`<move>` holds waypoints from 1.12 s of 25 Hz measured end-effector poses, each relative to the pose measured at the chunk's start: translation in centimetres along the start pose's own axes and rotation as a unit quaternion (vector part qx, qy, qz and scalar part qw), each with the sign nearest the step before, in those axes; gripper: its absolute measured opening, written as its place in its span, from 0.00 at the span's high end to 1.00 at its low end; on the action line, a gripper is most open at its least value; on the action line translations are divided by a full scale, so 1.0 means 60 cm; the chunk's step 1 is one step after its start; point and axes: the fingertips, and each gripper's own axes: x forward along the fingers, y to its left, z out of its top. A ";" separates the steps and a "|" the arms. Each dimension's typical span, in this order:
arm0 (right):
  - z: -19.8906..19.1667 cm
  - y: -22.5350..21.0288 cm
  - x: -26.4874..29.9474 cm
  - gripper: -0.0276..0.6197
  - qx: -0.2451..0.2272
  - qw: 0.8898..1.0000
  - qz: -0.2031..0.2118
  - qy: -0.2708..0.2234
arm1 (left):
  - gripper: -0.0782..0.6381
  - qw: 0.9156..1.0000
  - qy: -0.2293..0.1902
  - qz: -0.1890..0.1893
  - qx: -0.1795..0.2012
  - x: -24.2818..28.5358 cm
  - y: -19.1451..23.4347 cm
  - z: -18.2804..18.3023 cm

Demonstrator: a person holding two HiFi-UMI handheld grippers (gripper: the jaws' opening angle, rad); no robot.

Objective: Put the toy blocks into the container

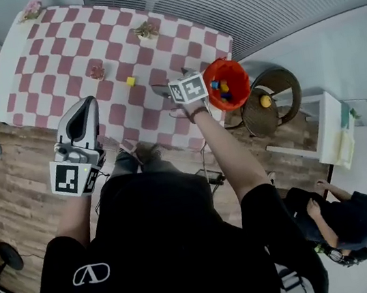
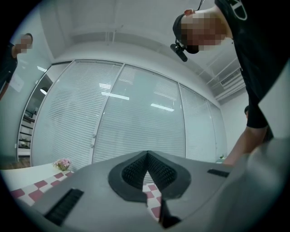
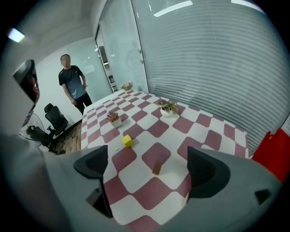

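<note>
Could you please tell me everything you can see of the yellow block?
The yellow block is a small plain cube, plastic or painted wood by its look. It sits flat on a white square of the checked tablecloth, between the pink potted plant and the brown block, apart from both. Only the cloth touches it.

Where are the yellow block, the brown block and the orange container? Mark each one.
yellow block (image 3: 128, 141), right gripper view, its top face.
brown block (image 3: 157, 167), right gripper view, its front face.
orange container (image 1: 230, 67), head view, its far inner wall.
</note>
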 end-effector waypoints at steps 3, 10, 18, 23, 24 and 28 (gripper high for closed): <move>-0.034 -0.011 0.035 0.14 0.014 0.999 0.010 0.048 | 0.88 1.000 0.000 0.008 0.000 -0.009 0.010 -0.003; -0.069 -0.022 0.080 0.25 0.043 0.992 0.028 0.114 | 0.88 1.000 0.008 0.022 -0.004 -0.023 0.023 -0.016; -0.086 -0.030 0.102 0.41 0.066 0.984 0.040 0.159 | 0.88 1.000 0.010 0.030 0.001 -0.033 0.030 -0.017; -0.092 -0.032 0.108 0.53 0.074 0.981 0.046 0.171 | 0.88 0.999 0.011 0.038 -0.006 -0.039 0.035 -0.024; -0.093 -0.031 0.108 0.56 0.073 0.981 0.046 0.173 | 0.88 0.999 0.013 0.038 -0.006 -0.041 0.035 -0.026; -0.097 -0.033 0.112 0.71 0.080 0.980 0.045 0.177 | 0.88 0.999 0.019 0.037 -0.005 -0.045 0.034 -0.032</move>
